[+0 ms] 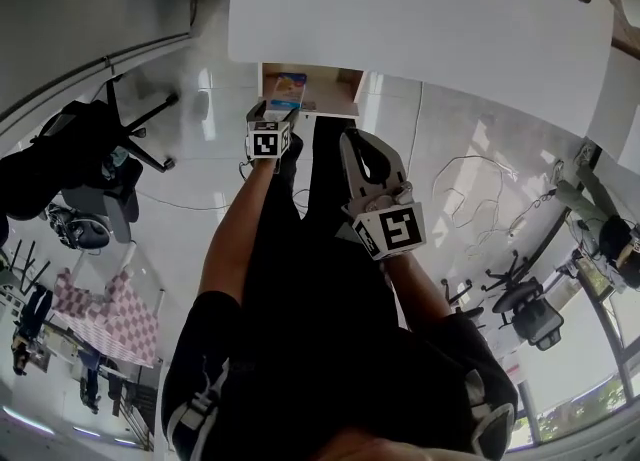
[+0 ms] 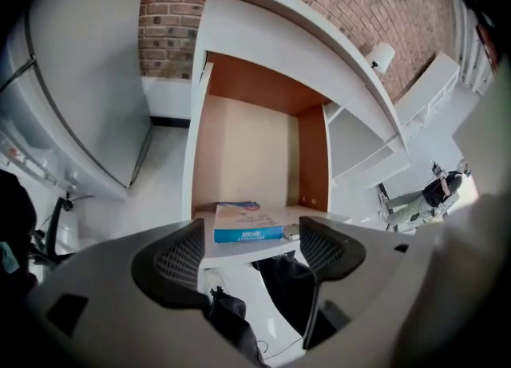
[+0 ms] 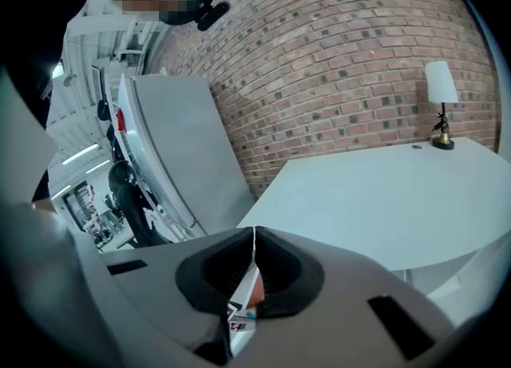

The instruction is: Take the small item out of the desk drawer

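Note:
The desk drawer [image 1: 338,80] stands pulled out from under the white desk [image 1: 420,19]. A blue and orange box [image 1: 288,89] lies in it. In the left gripper view the box [image 2: 246,223] rests at the drawer's [image 2: 239,151] near edge, with a small grey item [image 2: 292,233] beside it on the right. My left gripper [image 1: 270,109] hovers just in front of the drawer, open [image 2: 251,235], with nothing between its pads. My right gripper [image 1: 352,137] hangs lower and to the right, away from the drawer. Its jaws [image 3: 254,237] are shut with nothing in them.
A lamp [image 3: 439,95] stands at the far end of the desk top [image 3: 383,199] by a brick wall [image 3: 335,71]. An office chair [image 1: 100,159] is at the left and loose cables [image 1: 470,184] lie on the floor at the right. The person's dark-trousered legs [image 1: 320,279] are below the drawer.

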`<state>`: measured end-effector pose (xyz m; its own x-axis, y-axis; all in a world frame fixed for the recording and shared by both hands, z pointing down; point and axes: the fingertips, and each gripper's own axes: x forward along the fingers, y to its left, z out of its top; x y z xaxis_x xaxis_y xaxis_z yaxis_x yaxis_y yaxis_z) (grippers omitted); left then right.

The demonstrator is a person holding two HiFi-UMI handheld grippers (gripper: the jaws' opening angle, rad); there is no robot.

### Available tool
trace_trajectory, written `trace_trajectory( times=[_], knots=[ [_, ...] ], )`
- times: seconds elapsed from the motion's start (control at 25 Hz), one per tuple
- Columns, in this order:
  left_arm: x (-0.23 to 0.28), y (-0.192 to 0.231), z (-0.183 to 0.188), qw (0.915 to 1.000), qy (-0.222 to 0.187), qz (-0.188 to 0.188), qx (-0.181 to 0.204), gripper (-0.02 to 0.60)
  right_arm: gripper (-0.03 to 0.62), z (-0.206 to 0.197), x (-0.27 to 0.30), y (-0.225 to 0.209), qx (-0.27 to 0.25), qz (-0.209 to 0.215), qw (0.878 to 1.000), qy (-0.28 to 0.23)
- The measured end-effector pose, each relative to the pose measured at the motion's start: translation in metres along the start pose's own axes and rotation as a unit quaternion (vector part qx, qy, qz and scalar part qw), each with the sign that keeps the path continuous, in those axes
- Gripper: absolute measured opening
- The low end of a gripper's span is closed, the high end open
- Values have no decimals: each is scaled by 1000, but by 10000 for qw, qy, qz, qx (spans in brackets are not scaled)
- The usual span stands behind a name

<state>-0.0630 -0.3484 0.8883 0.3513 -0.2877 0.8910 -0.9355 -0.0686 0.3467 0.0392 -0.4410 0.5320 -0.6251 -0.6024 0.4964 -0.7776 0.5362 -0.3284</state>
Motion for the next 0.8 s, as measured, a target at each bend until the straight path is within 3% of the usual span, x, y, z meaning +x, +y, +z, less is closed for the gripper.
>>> trace_trajectory(
  times=[0.28,0.52,0.8],
  knots=[
    [28,-1,-9,9993,343,-23,-162,393,30,-10,2,-24,219,-133,9996,144],
    [44,5,-12,9967,564,297,-493,407,30,-14,5,-43,324,-184,9990,238],
    [49,5,-9,9950,853,436,-268,407,29,-16,9,-60,441,-265,9981,325]
  ],
)
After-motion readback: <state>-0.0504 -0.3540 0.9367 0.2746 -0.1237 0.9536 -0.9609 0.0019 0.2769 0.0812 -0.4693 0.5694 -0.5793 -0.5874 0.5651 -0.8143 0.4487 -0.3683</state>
